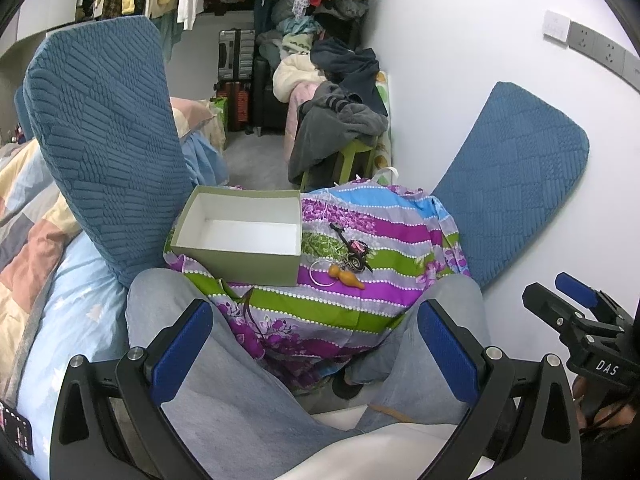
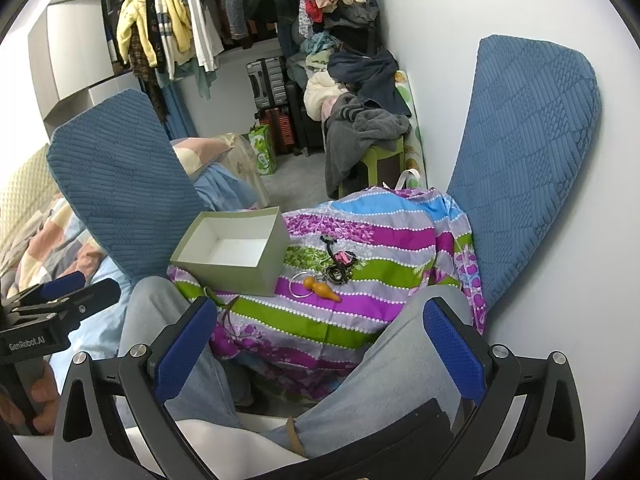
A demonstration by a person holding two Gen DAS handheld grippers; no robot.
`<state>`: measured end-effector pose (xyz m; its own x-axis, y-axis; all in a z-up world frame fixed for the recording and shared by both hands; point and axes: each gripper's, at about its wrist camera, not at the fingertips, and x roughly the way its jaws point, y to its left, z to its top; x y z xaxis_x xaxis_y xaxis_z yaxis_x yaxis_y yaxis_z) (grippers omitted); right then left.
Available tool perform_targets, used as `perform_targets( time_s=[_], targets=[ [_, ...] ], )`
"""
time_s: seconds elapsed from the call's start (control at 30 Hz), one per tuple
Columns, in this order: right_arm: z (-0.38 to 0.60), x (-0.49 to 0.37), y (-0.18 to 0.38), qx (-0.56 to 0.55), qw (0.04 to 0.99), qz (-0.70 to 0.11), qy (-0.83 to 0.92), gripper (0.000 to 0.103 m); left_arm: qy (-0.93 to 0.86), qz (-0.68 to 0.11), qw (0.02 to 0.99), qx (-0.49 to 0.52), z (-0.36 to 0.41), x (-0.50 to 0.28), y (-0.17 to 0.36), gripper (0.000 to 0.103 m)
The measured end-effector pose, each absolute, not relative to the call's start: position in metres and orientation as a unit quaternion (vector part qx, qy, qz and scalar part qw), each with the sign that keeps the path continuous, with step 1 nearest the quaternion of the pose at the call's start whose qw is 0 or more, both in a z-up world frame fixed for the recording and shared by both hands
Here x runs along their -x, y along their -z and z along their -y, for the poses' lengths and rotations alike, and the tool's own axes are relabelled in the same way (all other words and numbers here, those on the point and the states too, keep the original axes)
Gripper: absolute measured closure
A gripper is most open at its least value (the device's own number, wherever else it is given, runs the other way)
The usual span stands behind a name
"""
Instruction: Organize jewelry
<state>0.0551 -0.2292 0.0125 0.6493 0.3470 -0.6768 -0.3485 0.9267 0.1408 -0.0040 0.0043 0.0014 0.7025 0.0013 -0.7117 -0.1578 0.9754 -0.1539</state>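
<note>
On top of a bumpy striped cloth (image 1: 360, 304) that covers a low mound between two blue cushions (image 1: 108, 152), an open box (image 1: 240, 240) sits at the left side, with its long side running left to right and its white inside showing. Just to the right of the box, near the middle of the cloth, lies a small pile of jewelry. A dark keychain with a pink charm (image 1: 354, 252) stretches from the far side down toward the near side. Below it lies a thin silver ring (image 1: 320, 274), flat on the cloth. An orange gourd charm (image 1: 347, 277) lies partly on the ring, with its long shape running left to right and its pointy end to the right. A person's legs in grey pants (image 1: 224, 380) are at the near edge of the cloth. Low and near, the left gripper (image 1: 316, 354) has its jaws spread wide with nothing in them. So does the right gripper (image 2: 320, 354).
</note>
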Motion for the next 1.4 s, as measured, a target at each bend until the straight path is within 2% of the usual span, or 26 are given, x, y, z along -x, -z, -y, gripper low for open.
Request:
perform_targets(
  time_s=[0.7,1.0,1.17,1.33,1.4],
  targets=[
    [0.231,-0.085,0.005,-0.005,0.9,-0.387,-0.201,0.0,-0.039,-0.408,0.905,0.114,-0.017,-0.028,0.018,0.001],
    [0.229,-0.118,0.019,-0.008,0.897,-0.377,-0.228,0.0,-0.027,-0.42,0.899,0.117,-0.016,-0.066,0.043,0.001],
    [0.225,-0.151,0.039,-0.009,0.892,-0.379,-0.248,0.009,-0.026,-0.418,0.901,0.113,-0.018,-0.095,0.059,0.001],
    [0.216,-0.185,0.063,0.002,0.887,-0.382,-0.26,0.026,-0.02,-0.415,0.901,0.125,-0.024,-0.123,0.08,0.002],
    [0.214,-0.201,0.075,-0.002,0.885,-0.383,-0.265,0.027,-0.024,-0.415,0.901,0.124,-0.026,-0.136,0.09,0.002]
  ],
)
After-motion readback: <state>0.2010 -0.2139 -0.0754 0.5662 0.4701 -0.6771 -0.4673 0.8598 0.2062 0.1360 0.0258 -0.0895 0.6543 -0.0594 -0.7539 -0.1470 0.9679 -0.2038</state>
